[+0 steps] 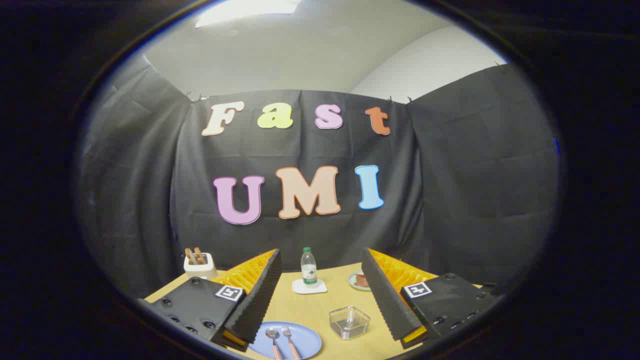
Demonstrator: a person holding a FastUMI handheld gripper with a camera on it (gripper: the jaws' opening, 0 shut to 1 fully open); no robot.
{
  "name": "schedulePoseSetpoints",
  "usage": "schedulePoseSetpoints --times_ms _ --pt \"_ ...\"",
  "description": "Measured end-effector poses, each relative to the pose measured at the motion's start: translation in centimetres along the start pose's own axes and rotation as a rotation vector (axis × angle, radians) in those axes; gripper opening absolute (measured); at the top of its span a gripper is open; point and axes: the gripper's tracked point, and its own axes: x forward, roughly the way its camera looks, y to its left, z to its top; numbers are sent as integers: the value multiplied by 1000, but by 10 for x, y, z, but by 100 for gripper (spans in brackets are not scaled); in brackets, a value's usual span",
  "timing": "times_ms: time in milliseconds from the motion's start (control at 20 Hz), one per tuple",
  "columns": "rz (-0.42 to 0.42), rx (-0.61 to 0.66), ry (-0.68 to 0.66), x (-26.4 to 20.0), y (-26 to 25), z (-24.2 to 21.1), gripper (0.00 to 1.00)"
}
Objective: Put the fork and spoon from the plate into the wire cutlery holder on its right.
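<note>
The gripper (320, 305) is open and holds nothing. On the plate (307, 345) lie the spoon (273, 340) and fork (289, 341), side by side. The wire cutlery holder (349, 322) stands just right of the plate. I judge step 1 is not begun: next move is descending to 1 handle, with free table around the plate.

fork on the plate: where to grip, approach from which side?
Grip the fork on its slim handle, from above, fingers straddling it crosswise. It lies flat on the blue plate, tines toward the bottle, spoon close alongside, so keep to the fork's holder side. The gripper is open, nothing held.
</note>
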Motion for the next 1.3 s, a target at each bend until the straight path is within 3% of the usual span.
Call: schedulePoseSetpoints --times_ms 900,1300 --pt "53 -5 50 -34 28 -16 100" --pt "134 -44 162 -17 26 -84 100"
